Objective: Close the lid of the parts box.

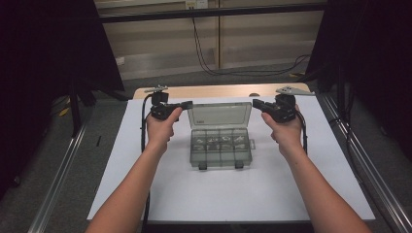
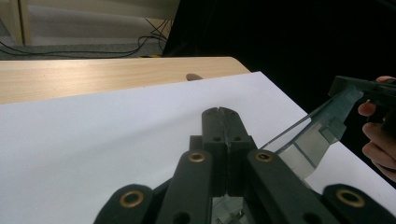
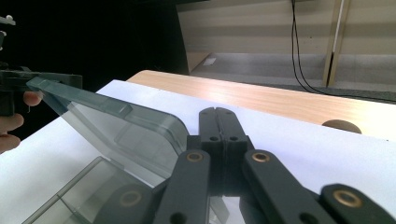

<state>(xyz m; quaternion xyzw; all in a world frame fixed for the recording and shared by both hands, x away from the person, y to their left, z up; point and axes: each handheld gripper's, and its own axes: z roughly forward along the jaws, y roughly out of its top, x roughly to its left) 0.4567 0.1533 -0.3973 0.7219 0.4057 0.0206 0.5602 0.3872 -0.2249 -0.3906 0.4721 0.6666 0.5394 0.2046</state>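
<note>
Sitting mid-sheet on the white tabletop (image 1: 272, 194), the clear compartment box (image 1: 221, 148) had its lid (image 1: 219, 115) propped upright between my hands. Bare wood (image 1: 218, 91) lay beyond. My left tongs (image 1: 186, 104) and right tongs (image 1: 256, 103) pointed inward at the lid's upper corners, both pressed together, empty.

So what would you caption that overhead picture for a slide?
Two hand-held black grippers, left and right, both shut, flank the raised lid of a clear grey plastic compartment box on a white sheet.
</note>
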